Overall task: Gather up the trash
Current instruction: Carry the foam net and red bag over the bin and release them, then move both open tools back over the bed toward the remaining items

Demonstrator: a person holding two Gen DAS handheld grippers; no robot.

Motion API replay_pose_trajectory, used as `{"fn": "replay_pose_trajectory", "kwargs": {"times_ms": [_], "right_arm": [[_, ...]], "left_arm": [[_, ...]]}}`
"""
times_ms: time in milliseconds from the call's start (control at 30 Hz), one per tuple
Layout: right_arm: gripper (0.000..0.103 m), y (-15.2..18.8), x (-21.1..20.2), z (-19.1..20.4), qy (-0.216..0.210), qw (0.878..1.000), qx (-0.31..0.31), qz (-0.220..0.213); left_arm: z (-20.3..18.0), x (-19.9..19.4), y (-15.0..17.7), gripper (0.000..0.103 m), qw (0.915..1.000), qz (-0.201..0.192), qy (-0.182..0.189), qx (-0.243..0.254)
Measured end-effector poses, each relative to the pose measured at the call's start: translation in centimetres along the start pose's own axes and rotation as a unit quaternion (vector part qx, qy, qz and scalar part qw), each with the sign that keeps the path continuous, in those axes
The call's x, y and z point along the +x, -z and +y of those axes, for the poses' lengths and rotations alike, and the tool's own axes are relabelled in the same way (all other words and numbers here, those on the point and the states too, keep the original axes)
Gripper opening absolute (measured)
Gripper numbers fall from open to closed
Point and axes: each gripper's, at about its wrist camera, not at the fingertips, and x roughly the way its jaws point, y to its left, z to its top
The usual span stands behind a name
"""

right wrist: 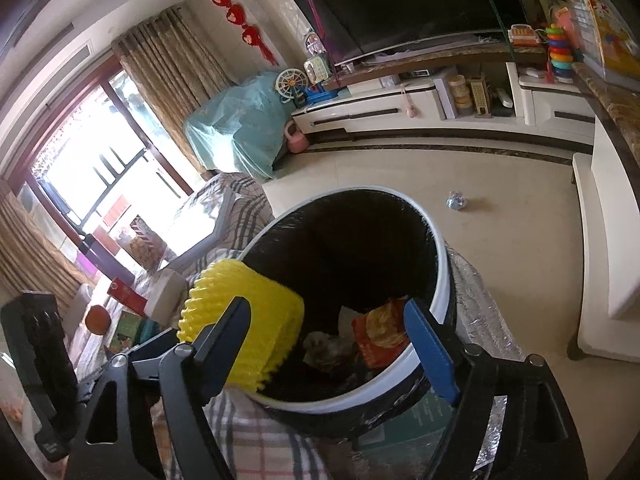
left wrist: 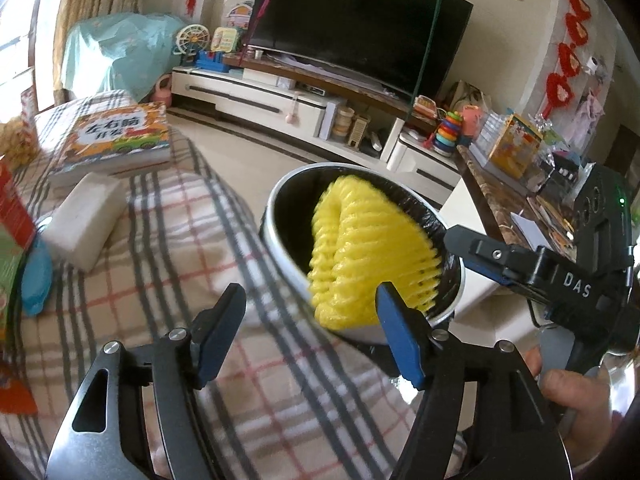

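**Foam net at bin mouth, both grippers released**

Landmark: the trash bin (right wrist: 434, 240), white rim, black liner. Left of bin, on the plaid cover (left wrist: 180, 240): a children's book (left wrist: 116, 140) and a white block (left wrist: 86, 220). Left gripper (left wrist: 312, 332) spread wide, holding nothing, just short of the bin. Yellow foam fruit net (left wrist: 360, 256) leans on the bin's near rim, half inside. Right gripper (right wrist: 328, 344) also spread, empty, over the bin mouth. A red snack wrapper (right wrist: 378, 336) lies inside the bin. Right of bin, on the floor: 1 crumpled wrapper (right wrist: 456, 201).
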Motion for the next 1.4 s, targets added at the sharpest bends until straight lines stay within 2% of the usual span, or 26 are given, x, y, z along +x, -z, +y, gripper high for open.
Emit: {"fn": "replay_pose_trajectory", "kwargs": {"times_ms": [267, 633, 967, 1400], "right_arm": [[0.085, 1.3, -1.3, 1.8, -0.003, 1.000, -0.010, -0.024], [0.085, 1.4, -2.4, 2.5, -0.002, 0.999, -0.012, -0.036], [0.087, 3.9, -0.6, 5.7, -0.032, 0.999, -0.029, -0.005], [0.087, 7.1, 2.5, 12.2, -0.075, 0.994, -0.070, 0.041]], "left_arm": [[1.3, -1.5, 0.8, 0.070, 0.9996, -0.010, -0.003, -0.027], [1.4, -3.4, 1.3, 0.070, 0.9995, -0.028, -0.011, -0.014], [5.7, -6.2, 5.3, 0.070, 0.9979, -0.017, -0.050, -0.038], [12.4, -11.2, 8.7, 0.070, 0.9880, -0.033, -0.105, -0.108]]}}
